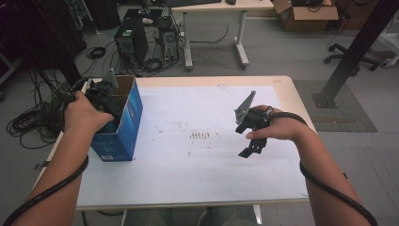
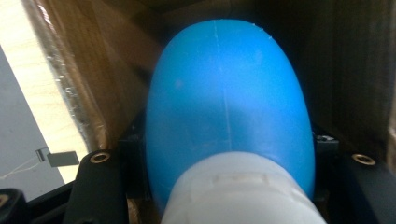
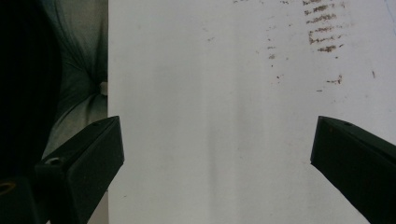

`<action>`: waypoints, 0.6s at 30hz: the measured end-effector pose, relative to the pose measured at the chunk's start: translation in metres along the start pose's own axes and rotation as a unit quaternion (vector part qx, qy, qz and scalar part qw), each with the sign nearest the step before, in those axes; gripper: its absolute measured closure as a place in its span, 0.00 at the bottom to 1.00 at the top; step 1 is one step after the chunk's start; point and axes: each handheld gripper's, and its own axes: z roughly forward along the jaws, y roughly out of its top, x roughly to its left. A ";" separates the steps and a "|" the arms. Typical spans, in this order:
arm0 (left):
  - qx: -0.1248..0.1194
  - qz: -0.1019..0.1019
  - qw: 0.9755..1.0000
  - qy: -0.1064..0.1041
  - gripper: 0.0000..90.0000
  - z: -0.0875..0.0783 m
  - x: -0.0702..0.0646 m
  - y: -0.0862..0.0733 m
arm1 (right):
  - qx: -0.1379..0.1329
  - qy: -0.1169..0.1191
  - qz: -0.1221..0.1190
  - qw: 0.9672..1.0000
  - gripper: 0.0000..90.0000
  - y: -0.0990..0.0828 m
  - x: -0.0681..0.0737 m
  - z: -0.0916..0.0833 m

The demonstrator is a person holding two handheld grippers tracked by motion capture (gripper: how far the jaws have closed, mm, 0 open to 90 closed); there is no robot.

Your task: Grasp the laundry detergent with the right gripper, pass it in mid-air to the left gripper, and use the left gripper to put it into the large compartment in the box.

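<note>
A: Left claw (image 1: 104, 96) sits down in the open top of the blue box (image 1: 123, 127), and its jaws are clamped on a blue egg-shaped thing (image 2: 229, 107) with a white base.

B: Where does that blue thing lie against the claw?

A: Right between the two black jaws, pressed on both sides. Its rounded end points away from the claw, deeper into the box, and the white base lies nearest the claw's body. Brown cardboard walls stand close around it, to either side and ahead.

B: And the box itself?

A: It stands upright around the left claw, at the left edge of the bench (image 1: 197, 183). The person's left hand (image 1: 84, 113) grips the claw just outside the box's rim.

B: What about the other claw?

A: Right claw (image 1: 251, 148) hangs well apart from the box, off to the right, over the white bench top. Its jaws stand wide apart with nothing between them; bare white surface shows in the gap. Some brown smudges (image 1: 200, 135) mark the bench between the two claws, nearer the right one.
</note>
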 end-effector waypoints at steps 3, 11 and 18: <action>-0.003 -0.001 1.000 -0.001 0.42 0.001 0.000 -0.001 | 0.000 0.000 -0.001 1.000 0.03 0.000 0.000 0.000; -0.004 -0.001 1.000 -0.002 0.42 0.002 0.001 -0.002 | 0.001 0.000 -0.001 1.000 0.03 0.002 0.000 0.000; -0.005 0.000 1.000 0.000 0.42 0.002 0.000 -0.001 | 0.001 -0.001 0.000 1.000 0.03 0.002 0.001 -0.001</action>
